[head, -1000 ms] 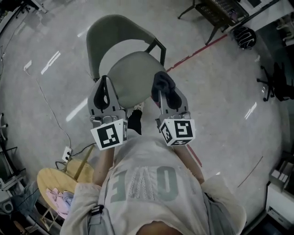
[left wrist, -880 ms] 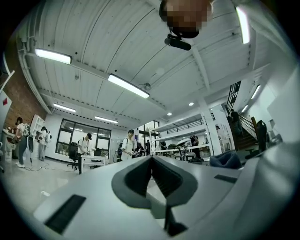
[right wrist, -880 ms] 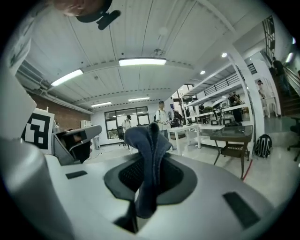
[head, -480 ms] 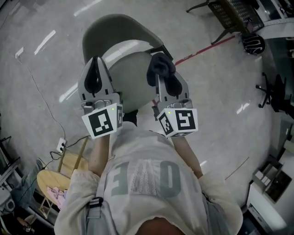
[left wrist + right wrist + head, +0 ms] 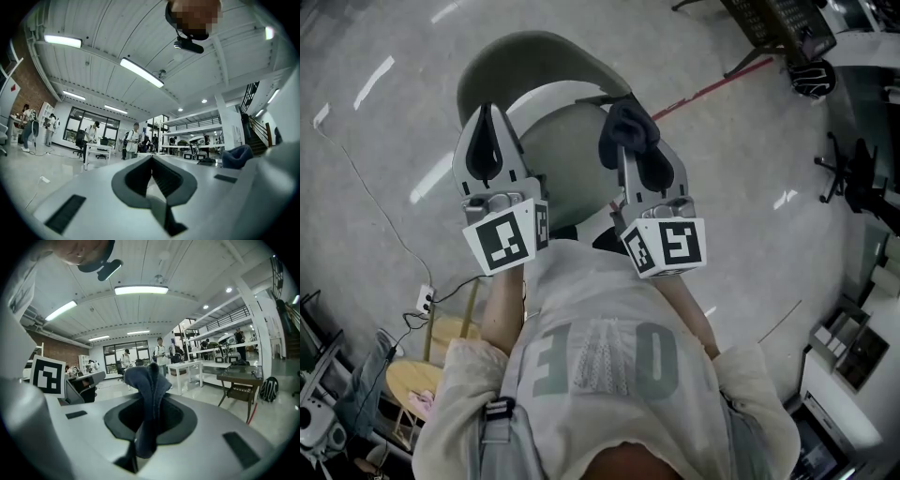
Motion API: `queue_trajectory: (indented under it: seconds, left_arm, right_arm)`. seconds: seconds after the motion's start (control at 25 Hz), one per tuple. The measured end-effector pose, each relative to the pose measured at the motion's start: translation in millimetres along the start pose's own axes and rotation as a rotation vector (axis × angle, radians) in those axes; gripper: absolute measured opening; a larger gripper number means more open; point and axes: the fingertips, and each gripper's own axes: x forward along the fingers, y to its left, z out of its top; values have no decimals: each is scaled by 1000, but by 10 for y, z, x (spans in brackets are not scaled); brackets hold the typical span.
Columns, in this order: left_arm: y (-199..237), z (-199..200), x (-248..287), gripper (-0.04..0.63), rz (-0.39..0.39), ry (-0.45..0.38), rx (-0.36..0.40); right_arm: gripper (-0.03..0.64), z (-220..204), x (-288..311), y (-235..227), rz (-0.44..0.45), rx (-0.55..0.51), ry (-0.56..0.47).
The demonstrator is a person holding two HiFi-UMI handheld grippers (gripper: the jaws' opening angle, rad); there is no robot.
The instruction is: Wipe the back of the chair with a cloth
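Note:
The grey-green chair stands below me in the head view, its curved back (image 5: 520, 54) farthest from me and its round seat (image 5: 567, 155) nearer. My right gripper (image 5: 625, 141) hangs over the seat's right side, shut on a dark blue cloth (image 5: 628, 124) that bunches above its tips. In the right gripper view the cloth (image 5: 149, 390) stands up between the closed jaws. My left gripper (image 5: 490, 114) is over the seat's left edge, just short of the back. It is shut with nothing in it, the jaws meeting at a point (image 5: 152, 158).
A wooden stool (image 5: 417, 380) with pale cloths stands at lower left beside a power strip (image 5: 425, 300) and its cable. Red tape (image 5: 712, 86) crosses the floor right of the chair. A black office chair (image 5: 858, 178) and a dark table frame (image 5: 769, 28) are at the right.
Both grippers have moved away from my body, from over the front of the seat towards the chair back. The cloth stays clamped in the right gripper; the left stays shut.

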Motion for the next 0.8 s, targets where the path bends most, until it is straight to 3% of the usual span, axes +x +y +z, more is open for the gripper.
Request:
queue_trajectory:
  seconds: [0.4,0.8]
  left_arm:
    - [92,-37,-35,15,75,15,-36]
    - [76,88,-156,15,160,-15,-11]
  right_arm:
    - [60,110,53,52,33,-25,11]
    - [60,106,158,152,158,-16,21]
